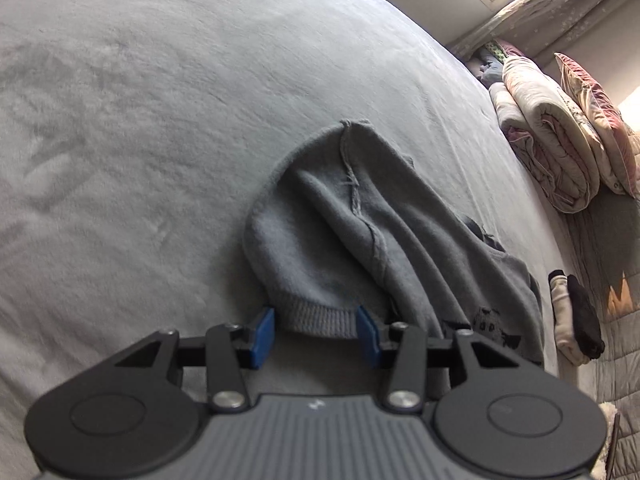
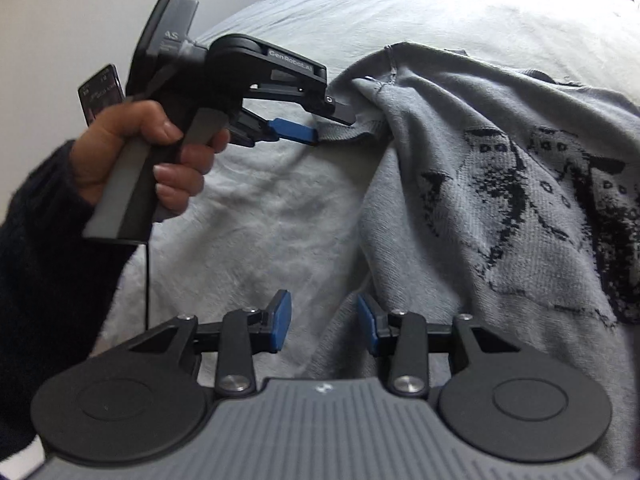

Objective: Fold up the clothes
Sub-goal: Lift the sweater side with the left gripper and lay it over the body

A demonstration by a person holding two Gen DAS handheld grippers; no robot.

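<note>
A grey knit sweater point(image 2: 500, 208) with a black pattern lies rumpled on the bed. Its sleeve point(image 1: 340, 220) stretches away from me in the left wrist view. The sleeve's ribbed cuff point(image 1: 320, 320) sits between the blue pads of my left gripper point(image 1: 316, 336), which stands open with the cuff spanning the gap. Seen from the side in the right wrist view, the left gripper point(image 2: 335, 128) is at the same cuff point(image 2: 352, 134), held by a hand point(image 2: 152, 152). My right gripper point(image 2: 324, 328) is open at the sweater's near edge, its right finger over the fabric.
A pale grey fleece blanket point(image 1: 140, 120) covers the bed. Folded quilts point(image 1: 552, 140) and a pillow point(image 1: 596, 120) are stacked at the far right. Small folded white and black clothes point(image 1: 572, 316) lie beside the sweater. A dark sleeve point(image 2: 40, 260) fills the left side.
</note>
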